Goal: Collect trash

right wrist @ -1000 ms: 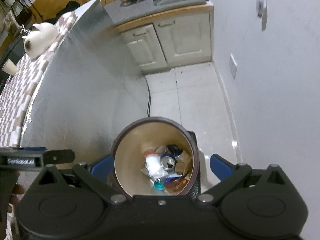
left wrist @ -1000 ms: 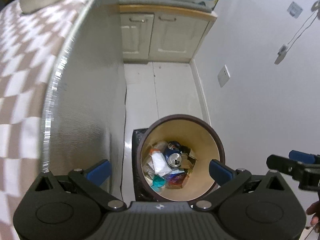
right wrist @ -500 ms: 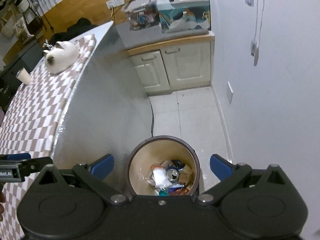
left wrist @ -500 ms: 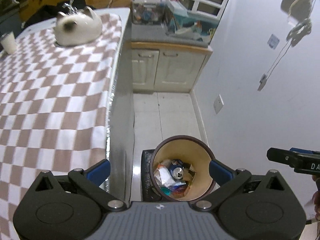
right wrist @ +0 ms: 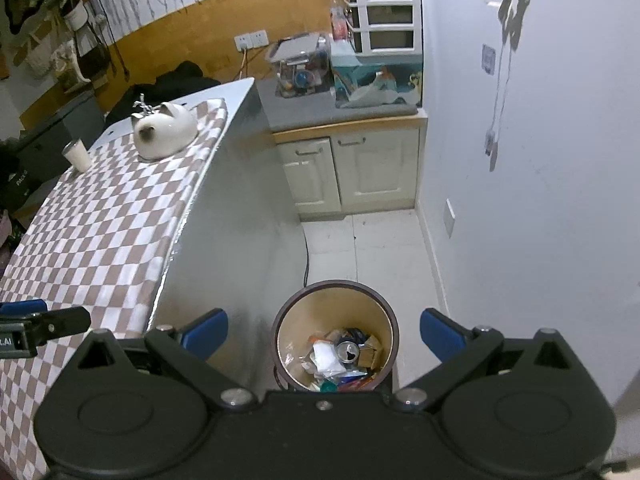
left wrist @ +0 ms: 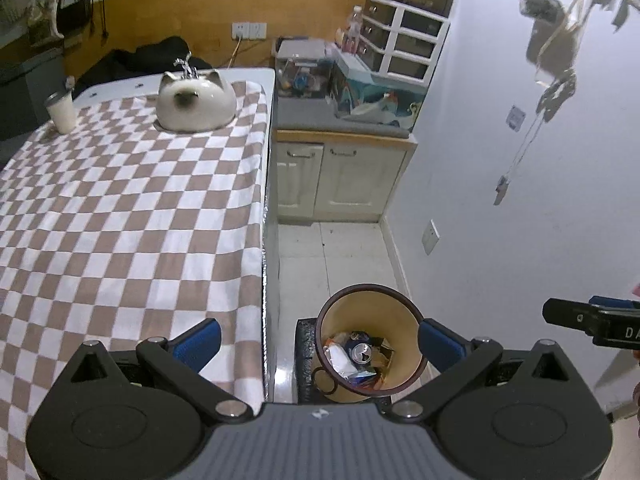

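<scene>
A round brown trash bin point(left wrist: 404, 334) with a tan inside stands on the floor beside the table; it also shows in the right wrist view point(right wrist: 292, 336). It holds a drink can point(left wrist: 362, 353) point(right wrist: 347, 352), white plastic point(right wrist: 326, 360) and other wrappers. My left gripper point(left wrist: 318, 344) is open and empty, high above the bin. My right gripper point(right wrist: 324, 334) is open and empty, also high above the bin. The right gripper's finger shows at the right edge of the left wrist view point(left wrist: 588, 320).
A table with a brown-and-white checked cloth point(left wrist: 120, 216) point(right wrist: 100, 232) lies to the left, with a white cat-shaped pot point(left wrist: 194, 100) and a cup point(left wrist: 61, 112) at its far end. A cream cabinet point(left wrist: 340, 180) stands behind the bin. A white wall point(left wrist: 520, 200) is on the right.
Both grippers have risen well above the bin, which now looks smaller. The table top and far wall have come into view. Both stay open and empty.
</scene>
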The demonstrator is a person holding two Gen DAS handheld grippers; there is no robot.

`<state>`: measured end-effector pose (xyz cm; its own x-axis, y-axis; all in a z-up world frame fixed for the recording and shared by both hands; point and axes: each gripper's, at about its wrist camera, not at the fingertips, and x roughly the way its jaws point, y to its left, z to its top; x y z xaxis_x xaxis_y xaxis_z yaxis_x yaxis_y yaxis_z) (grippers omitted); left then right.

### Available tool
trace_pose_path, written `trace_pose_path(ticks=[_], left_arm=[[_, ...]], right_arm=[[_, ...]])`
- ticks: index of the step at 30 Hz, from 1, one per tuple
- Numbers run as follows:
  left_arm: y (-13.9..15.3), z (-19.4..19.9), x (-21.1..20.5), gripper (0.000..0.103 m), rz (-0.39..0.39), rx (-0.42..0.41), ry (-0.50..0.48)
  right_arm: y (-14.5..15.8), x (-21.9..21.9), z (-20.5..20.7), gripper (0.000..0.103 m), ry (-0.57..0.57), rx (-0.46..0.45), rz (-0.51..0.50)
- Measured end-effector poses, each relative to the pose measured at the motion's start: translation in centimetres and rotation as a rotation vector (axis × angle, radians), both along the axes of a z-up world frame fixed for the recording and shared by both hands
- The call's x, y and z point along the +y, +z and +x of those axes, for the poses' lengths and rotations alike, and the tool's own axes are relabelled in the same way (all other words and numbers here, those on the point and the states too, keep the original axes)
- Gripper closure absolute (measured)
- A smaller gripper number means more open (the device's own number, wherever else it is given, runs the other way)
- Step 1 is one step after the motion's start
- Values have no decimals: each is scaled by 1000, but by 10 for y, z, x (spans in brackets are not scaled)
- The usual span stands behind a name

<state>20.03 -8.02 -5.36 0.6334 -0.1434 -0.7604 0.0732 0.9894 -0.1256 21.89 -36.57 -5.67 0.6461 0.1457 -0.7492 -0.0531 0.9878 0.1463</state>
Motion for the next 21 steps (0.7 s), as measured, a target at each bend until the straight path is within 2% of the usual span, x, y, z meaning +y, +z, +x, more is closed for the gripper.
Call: trace_pose_path(ticks=[6, 21], left_arm=[[15, -42, 8, 0, 45, -66, 17], [28, -122, 20, 0, 27, -119, 17]], right_arm=[[11, 10, -39, 0, -9, -29, -15], [34, 32, -128, 0, -15, -93, -39]])
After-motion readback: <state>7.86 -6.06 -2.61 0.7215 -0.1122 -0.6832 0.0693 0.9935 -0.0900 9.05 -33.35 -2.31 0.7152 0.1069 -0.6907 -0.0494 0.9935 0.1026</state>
